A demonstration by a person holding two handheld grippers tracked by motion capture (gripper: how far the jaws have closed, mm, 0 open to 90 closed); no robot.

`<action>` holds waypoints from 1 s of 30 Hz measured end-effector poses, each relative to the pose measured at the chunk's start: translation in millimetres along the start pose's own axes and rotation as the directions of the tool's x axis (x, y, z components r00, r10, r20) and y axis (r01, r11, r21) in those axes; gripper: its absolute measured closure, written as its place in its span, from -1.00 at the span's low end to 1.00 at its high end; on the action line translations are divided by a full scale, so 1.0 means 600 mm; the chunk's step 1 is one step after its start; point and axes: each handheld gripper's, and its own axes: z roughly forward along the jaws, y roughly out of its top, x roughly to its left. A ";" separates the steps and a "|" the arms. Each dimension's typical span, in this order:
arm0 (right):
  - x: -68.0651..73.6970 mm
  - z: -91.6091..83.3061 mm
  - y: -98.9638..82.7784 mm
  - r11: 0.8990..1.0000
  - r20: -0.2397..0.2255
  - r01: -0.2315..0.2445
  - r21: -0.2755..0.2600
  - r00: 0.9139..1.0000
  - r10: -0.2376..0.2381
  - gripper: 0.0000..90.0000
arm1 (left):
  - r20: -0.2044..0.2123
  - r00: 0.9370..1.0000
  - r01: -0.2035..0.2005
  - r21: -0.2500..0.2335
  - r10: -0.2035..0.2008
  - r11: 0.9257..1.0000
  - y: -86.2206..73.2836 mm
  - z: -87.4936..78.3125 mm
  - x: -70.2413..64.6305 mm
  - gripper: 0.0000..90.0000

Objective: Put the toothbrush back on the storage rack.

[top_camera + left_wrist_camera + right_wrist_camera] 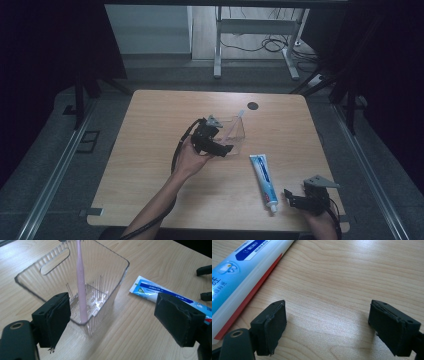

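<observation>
Fingers, left gripper (112, 322): standing wide apart, pads (60, 317) pressing on nothing; the near corner of the clear holder (110, 272) is sitting in the gap between them, untouched
Fingers, right gripper (328, 327): also spread, gripping nothing; bare wood showing between the pads (275, 323)
Clear holder: standing upright near the middle of the wooden table (150, 195); ribbed walls, a slot handle cut in one side; serving as landmark for all else
Pink toothbrush (81, 285): standing inside the holder, leaning against the wall, its foot resting on the holder's floor; its top is poking above the rim in the high view
Toothpaste tube (263, 181): lying flat on the table to the right of the holder, apart from it, cap end pointing toward the person
Left gripper in high view (227, 148): hovering just left of the holder, nearly against its wall
Right gripper in high view (289, 197): sitting well right of the holder, just beside the tube's cap end
Black round mark (253, 105): lying beyond the holder, near the table's far edge
</observation>
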 end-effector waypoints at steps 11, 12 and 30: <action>0.000 0.000 0.000 1.000 0.000 -0.001 0.001 1.000 0.001 -0.68 | -0.003 1.000 0.010 -0.020 -0.011 1.000 -0.038 -0.024 0.003 -0.71; 0.000 0.000 0.000 1.000 0.000 -0.001 0.001 1.000 0.001 -0.68 | -0.007 1.000 0.005 -0.020 -0.005 1.000 -0.041 -0.026 0.003 -0.71; 0.000 0.001 0.000 1.000 -0.009 0.012 0.006 1.000 -0.012 -0.74 | -0.039 0.999 -0.001 -0.019 0.000 1.000 -0.126 -0.048 0.005 -0.71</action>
